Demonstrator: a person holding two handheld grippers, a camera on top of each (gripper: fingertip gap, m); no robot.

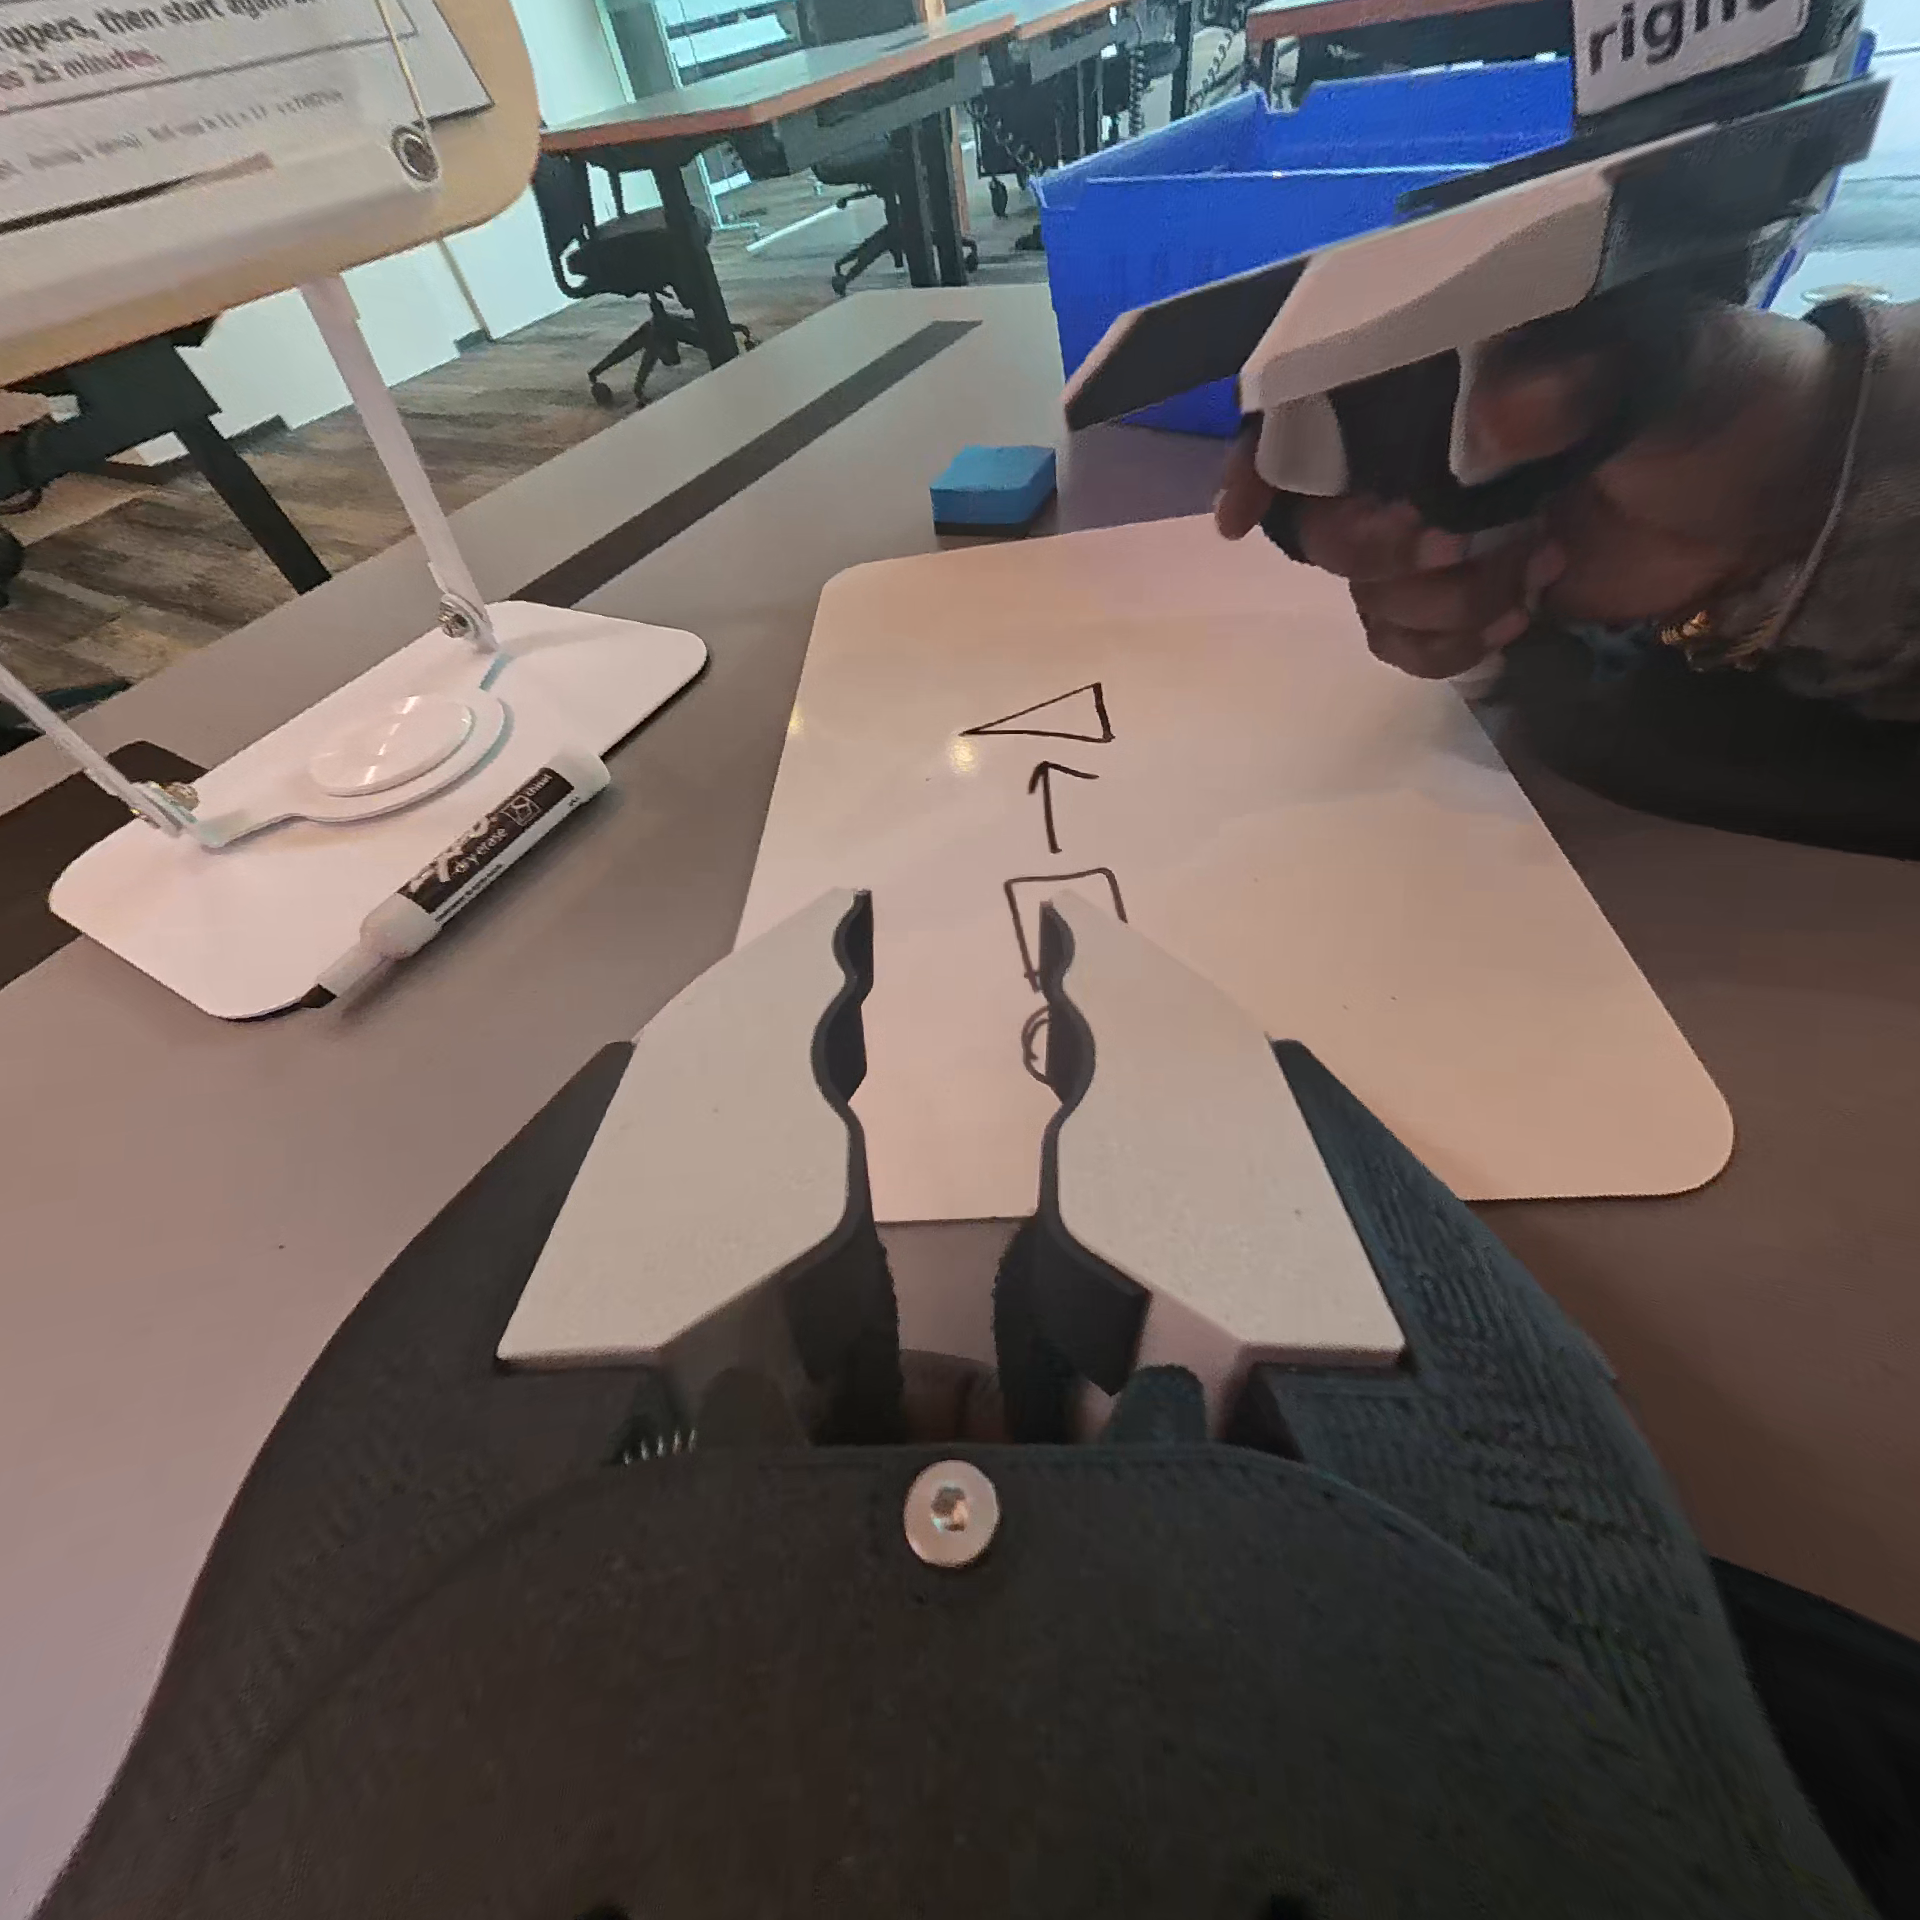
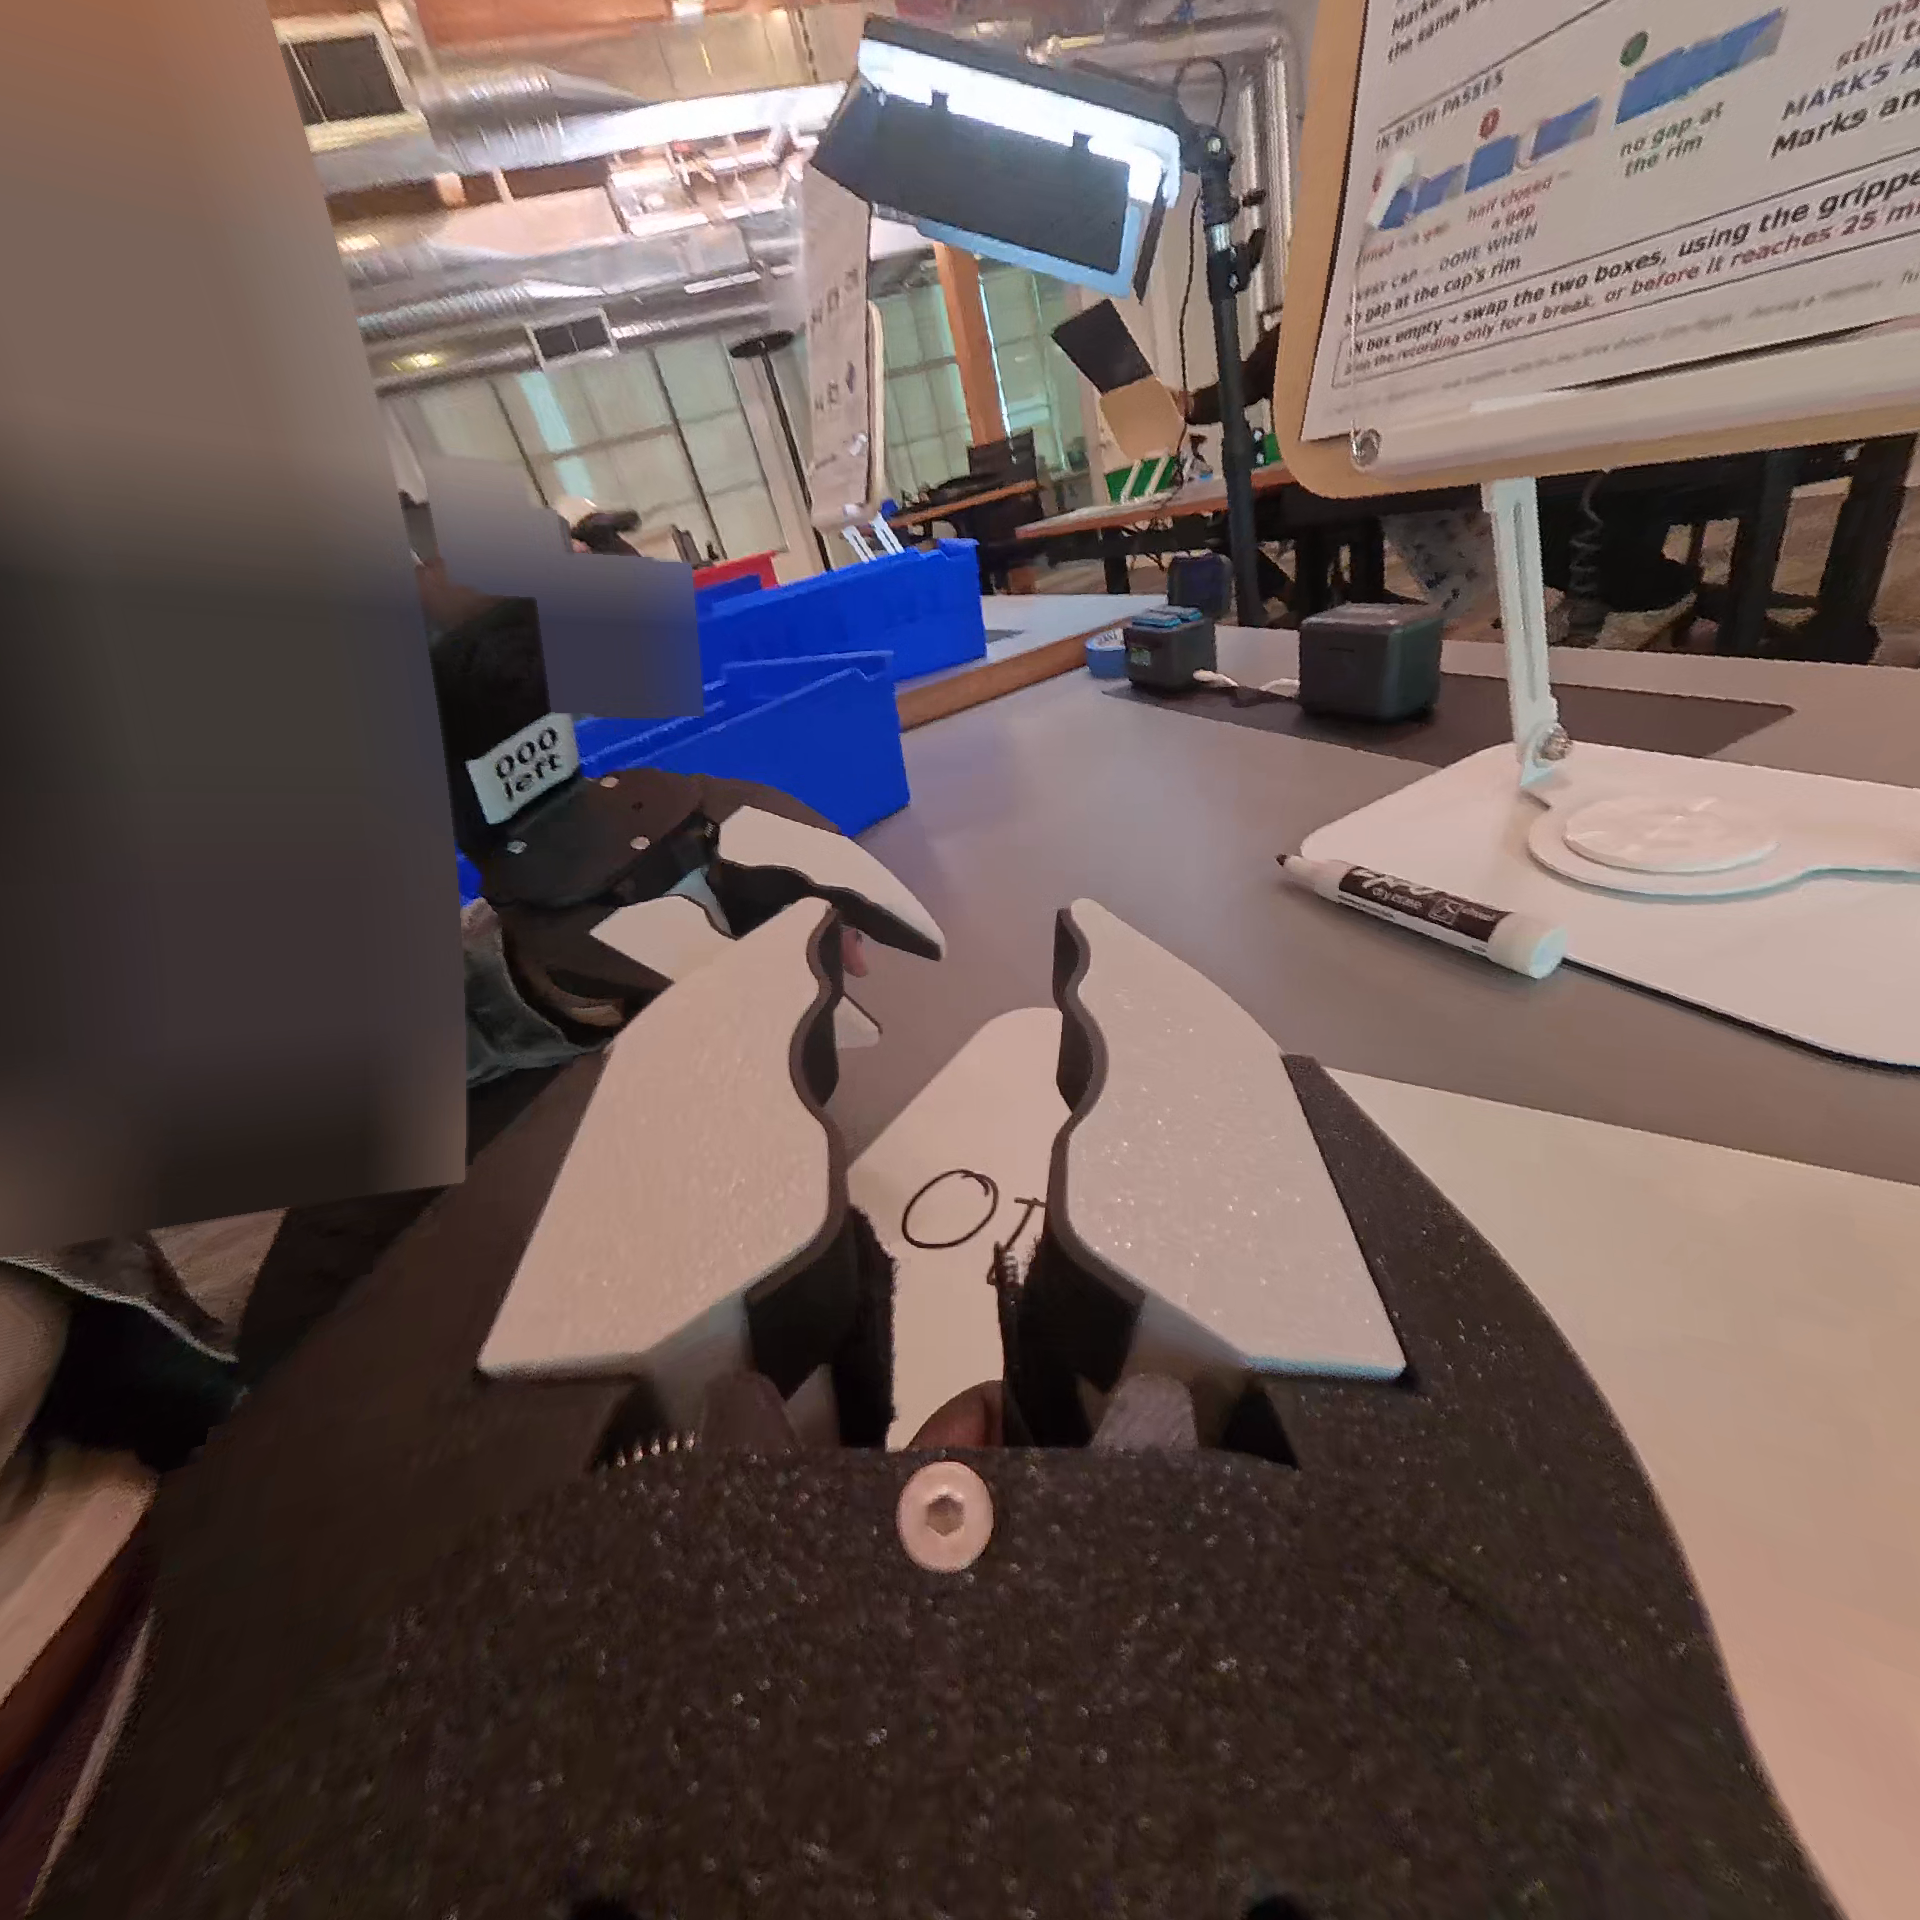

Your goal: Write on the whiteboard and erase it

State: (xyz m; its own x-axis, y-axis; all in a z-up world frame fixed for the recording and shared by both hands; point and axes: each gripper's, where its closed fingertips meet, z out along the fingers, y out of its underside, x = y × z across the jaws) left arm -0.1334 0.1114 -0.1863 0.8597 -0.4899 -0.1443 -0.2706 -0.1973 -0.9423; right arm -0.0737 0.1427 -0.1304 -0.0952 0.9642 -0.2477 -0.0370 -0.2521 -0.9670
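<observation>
My left tongs (image 1: 954, 914) and right tongs (image 2: 940, 935) hover released, empty, over the drawn-on whiteboard (image 1: 1299, 831); marker (image 1: 468, 873) lies uncapped on a stand base (image 1: 613, 665) alongside, blue eraser (image 1: 992, 483) just beyond the board.

Whiteboard (image 1: 1299, 935) lies open between both claws — stand base (image 1: 582, 665) and marker (image 1: 488, 852) crowd its left edge.

**Colours on the desk**

Whiteboard (image 1: 1299, 831) was white with black line drawings. Eraser (image 1: 992, 486) blue over black. Marker (image 1: 488, 852) white, black label. Bins (image 2: 821, 727) blue. Table (image 1: 208, 1195) grey, dark strip.
</observation>
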